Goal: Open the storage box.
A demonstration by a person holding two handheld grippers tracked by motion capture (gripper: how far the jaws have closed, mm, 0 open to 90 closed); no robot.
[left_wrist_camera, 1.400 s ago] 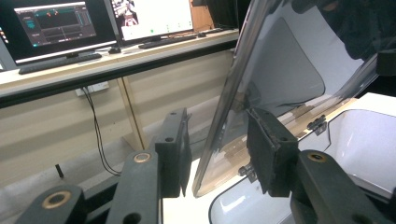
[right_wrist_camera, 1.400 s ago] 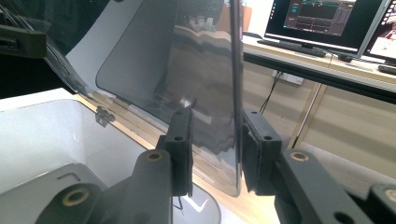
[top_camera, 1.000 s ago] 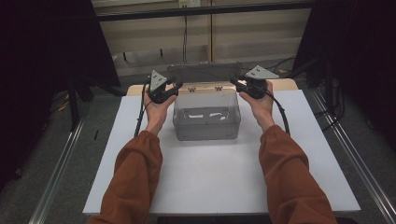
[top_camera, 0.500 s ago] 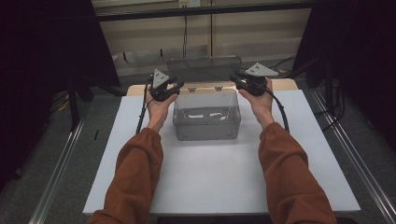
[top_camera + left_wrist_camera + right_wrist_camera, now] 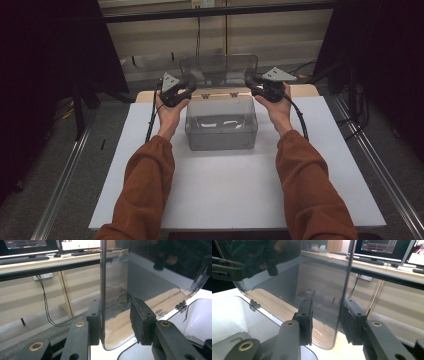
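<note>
The box (image 5: 221, 122) sits at the far middle of the white board (image 5: 235, 195), clear-walled, with a few pale bits lying on its floor; I can't tell what they are. Its lid (image 5: 219, 69) stands swung up on the two hinges (image 5: 218, 94) at the back rim, near upright.

The left gripper (image 5: 188, 86) has the lid's left edge between its jaws: one pad lies against the pane, the other stands a little off it, and the jaws have just been closing. The right gripper (image 5: 250, 80) straddles the right edge, its pads apart from the pane on both sides, the jaws having just been opening.

There is bare board in front of the box and to both sides. Behind the lid runs a strip of wooden tabletop (image 5: 305, 90), then a dark rail (image 5: 220, 12). A desk with monitors (image 5: 80, 243) stands farther off.
</note>
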